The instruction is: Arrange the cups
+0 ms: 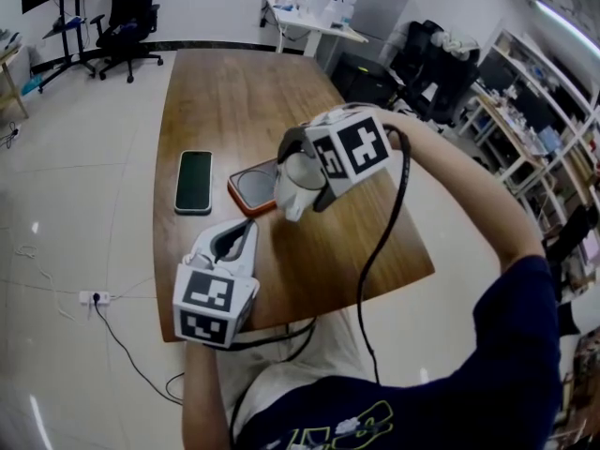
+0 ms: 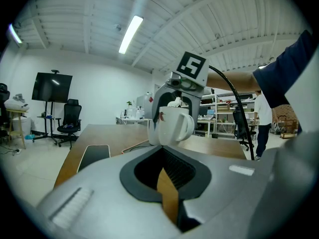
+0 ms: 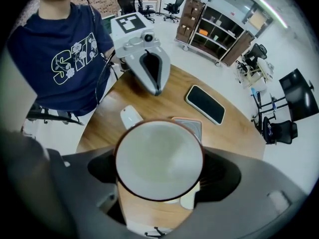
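A white mug [image 3: 158, 159] with a dark red rim sits between the jaws of my right gripper [image 1: 300, 184], which points straight down and is shut on its sides. The mug [image 2: 172, 125] hangs upright over the wooden table [image 1: 234, 92], by the right edge of an orange-rimmed coaster [image 1: 251, 187]; its handle points toward the person. My left gripper [image 1: 244, 228] lies near the table's front left corner with its jaws shut and nothing in them, aimed at the mug. Whether the mug's base touches the table is hidden.
A black phone [image 1: 194, 181] lies left of the coaster. A small white object [image 3: 130, 117] rests on the wood near the mug. Cables run off the table's front edge. Office chairs, a screen stand and shelves stand around the room.
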Available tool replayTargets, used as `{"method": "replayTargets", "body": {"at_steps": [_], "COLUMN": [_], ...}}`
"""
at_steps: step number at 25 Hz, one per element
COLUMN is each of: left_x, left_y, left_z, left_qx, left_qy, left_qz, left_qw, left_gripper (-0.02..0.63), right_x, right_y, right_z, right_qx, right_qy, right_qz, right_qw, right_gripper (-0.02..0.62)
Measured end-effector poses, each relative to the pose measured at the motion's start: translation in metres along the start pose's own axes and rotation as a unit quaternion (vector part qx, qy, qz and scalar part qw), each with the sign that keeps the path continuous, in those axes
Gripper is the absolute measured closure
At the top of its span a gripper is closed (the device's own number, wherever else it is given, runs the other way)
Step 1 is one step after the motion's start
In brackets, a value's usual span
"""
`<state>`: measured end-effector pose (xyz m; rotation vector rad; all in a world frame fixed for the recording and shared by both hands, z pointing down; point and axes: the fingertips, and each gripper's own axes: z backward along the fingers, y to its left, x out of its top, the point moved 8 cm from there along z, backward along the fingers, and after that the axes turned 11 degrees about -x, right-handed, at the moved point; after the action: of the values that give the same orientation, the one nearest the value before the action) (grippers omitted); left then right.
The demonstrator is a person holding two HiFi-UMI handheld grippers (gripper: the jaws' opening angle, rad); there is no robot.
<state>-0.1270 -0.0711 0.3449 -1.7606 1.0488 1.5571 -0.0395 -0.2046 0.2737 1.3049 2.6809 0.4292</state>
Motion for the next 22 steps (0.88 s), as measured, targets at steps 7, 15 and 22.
{"method": "replayTargets", "body": {"at_steps": [7,15,22], "left_x": [-0.001,-0.007,-0.003], "left_y": [-0.001,-0.005,-0.004], "left_z": [-0.003,-0.001,-0.003], "left_qx": [-0.003,-0.03,-0.031], "left_qy": [0.0,0.002,0.003], "left_qz": [0.0,-0.005,-0.004], "left_qw": [1.0,0.9996,0.9995], "left_gripper": [0.603,0.603,0.603], "right_x": [0.02,0.023,0.024], "right_y": [-0.044,-0.063,-0.069], "right_z": [-0.032,-0.067,-0.061], "right_qx": [0.004,0.027,-0.031], "right_qy": [0.036,0.065,0.058], "right_qz": [0.034,0.03,0.042], "right_qw": [0.999,0.997,0.997], "right_gripper": [0.178,0.176,0.126]}}
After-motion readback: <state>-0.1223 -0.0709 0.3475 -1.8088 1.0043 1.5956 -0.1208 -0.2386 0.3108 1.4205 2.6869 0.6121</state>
